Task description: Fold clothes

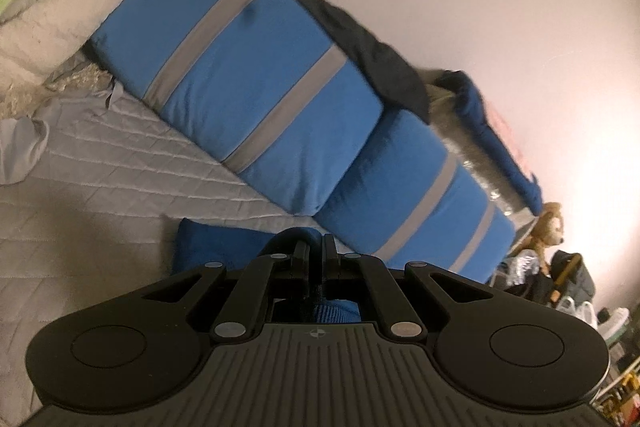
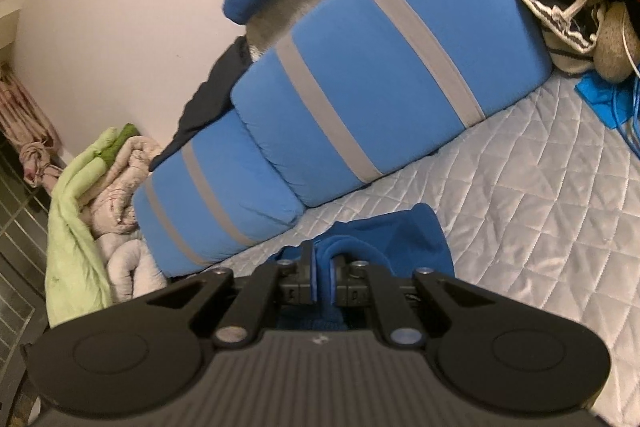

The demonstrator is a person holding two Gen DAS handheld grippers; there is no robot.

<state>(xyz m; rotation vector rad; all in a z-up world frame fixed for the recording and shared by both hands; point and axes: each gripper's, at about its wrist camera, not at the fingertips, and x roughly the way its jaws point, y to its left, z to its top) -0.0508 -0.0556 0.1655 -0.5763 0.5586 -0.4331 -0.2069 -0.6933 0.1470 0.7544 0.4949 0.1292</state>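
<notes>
A dark blue garment [image 1: 216,243] lies on the grey quilted bed cover [image 1: 100,187]. My left gripper [image 1: 316,251] is shut on a fold of it, with blue cloth showing between and under the jaws. In the right wrist view the same blue garment [image 2: 400,239] bunches up in front of my right gripper [image 2: 322,267], which is shut on a fold of it just above the quilted cover [image 2: 540,207].
Two blue cushions with grey stripes [image 1: 256,83] [image 2: 380,75] lean along the pale wall. A dark cloth [image 1: 360,43] drapes over them. Crumpled beige and green bedding [image 2: 100,187] lies at one end. Bags and clutter [image 2: 580,7] and a teddy bear [image 1: 548,227] sit at the other end.
</notes>
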